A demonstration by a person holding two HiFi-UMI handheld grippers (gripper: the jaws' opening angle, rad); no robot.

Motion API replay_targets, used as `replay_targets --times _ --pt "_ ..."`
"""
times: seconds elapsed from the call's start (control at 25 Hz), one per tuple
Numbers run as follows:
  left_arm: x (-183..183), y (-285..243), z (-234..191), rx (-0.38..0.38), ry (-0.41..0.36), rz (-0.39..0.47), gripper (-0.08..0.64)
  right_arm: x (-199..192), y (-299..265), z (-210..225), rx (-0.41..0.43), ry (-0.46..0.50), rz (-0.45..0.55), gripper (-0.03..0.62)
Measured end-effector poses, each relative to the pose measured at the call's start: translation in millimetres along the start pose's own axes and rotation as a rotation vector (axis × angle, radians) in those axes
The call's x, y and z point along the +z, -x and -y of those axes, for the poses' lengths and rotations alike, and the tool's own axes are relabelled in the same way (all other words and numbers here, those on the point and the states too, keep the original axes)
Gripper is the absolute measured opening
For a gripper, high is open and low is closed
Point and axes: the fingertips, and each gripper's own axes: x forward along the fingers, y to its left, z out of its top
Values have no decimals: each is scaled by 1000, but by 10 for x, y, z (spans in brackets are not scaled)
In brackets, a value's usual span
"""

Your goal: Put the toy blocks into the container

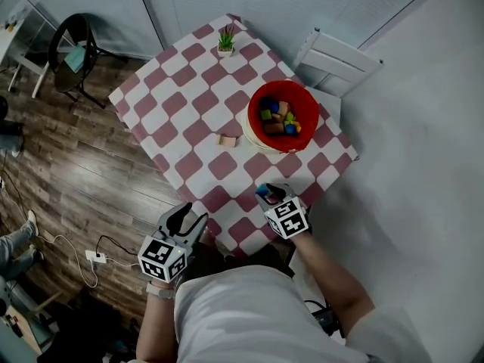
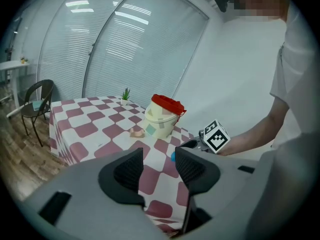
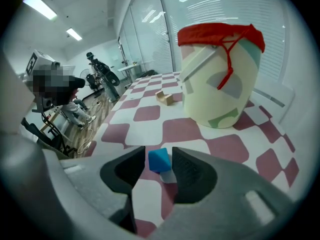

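The right claw (image 3: 159, 156) pinches a blue block (image 3: 159, 160) between its jaws, just above the near part of the checkered desk (image 1: 181, 104). In the head view this claw (image 1: 266, 195) hangs over the desk's near edge, with the red-rimmed container (image 1: 305, 99) beyond it, towards the far right. Several coloured blocks (image 1: 280, 118) lie inside the container. A tan block (image 1: 228, 139) sits on the desk just left of it, apart from its wall. The left claw (image 2: 159, 159) is spread with nothing between its jaws, held off the desk's near-left corner. A small potted plant (image 1: 225, 40) stands at the far edge, and a white chair (image 1: 333, 63) stands to the right.
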Motion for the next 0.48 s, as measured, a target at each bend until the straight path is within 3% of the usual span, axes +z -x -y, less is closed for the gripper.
replay_targets --times 0.48 --pt "-162 92 42 51 64 23 179 -151 -207 15 -6 74 -90 158"
